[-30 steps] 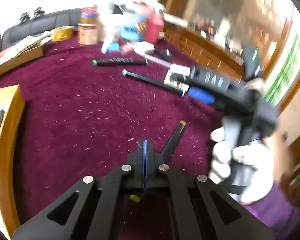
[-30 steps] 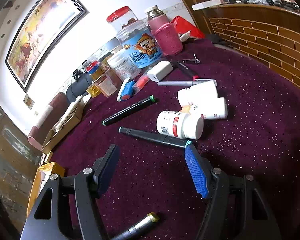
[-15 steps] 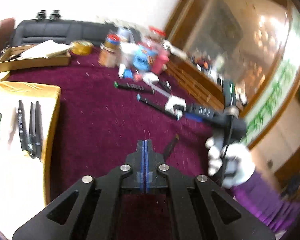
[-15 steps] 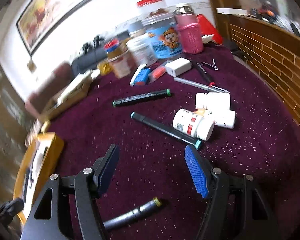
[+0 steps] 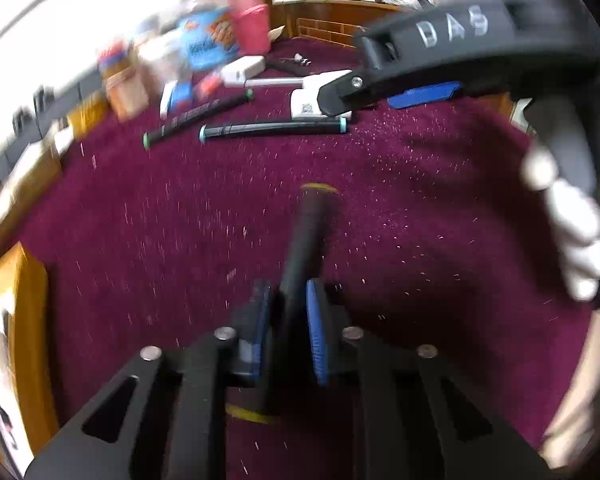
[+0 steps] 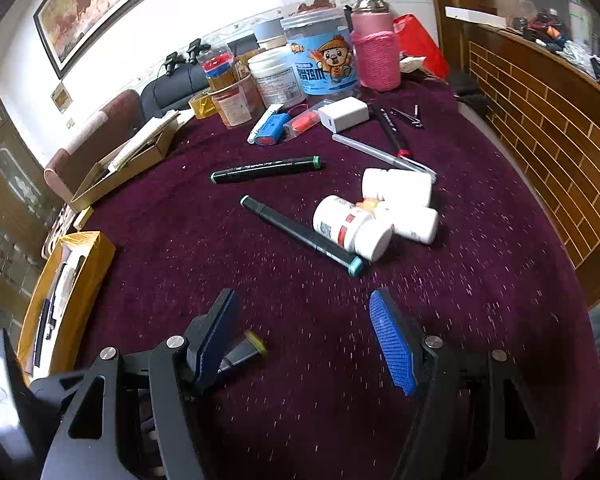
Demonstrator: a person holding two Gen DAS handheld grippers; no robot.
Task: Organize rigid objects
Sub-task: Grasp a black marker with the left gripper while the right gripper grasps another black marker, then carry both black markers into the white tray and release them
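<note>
Now, in the left wrist view, the left gripper (image 5: 288, 320) is sitting low over the purple tablecloth (image 5: 420, 208) with a yellow-tipped black marker (image 5: 306, 236) running straight up the middle of the frame, its long axis lying along the line the fingers are pointing. The jaws have just been opening a little, and the marker's near end is lying between the blue pads (image 5: 315, 332); the blur is hiding whether the pads are pressing on the barrel or merely flanking it, so I cannot tell if it is clamped. Beyond it, 2 more markers are lying crosswise, a green-capped marker (image 5: 198, 116) and a teal-capped marker (image 5: 272, 127), and the right gripper (image 5: 424, 94) is hanging at the upper right in a white-gloved hand (image 5: 572, 232). In the right wrist view, the right gripper (image 6: 304, 336) is standing with its jaws well apart and nothing between them. The yellow-tipped marker is peeking out just beside its left pad (image 6: 216, 340), outside the gap, while the teal-capped marker (image 6: 300, 235) is lying diagonally ahead, its near end touching a white pill bottle (image 6: 352, 227). A yellow box (image 6: 84, 280) already holding dark pens is sitting at the far left. By my judgement the left hand is the nearer one for the yellow-tipped marker, and the box lies to its left.
</note>
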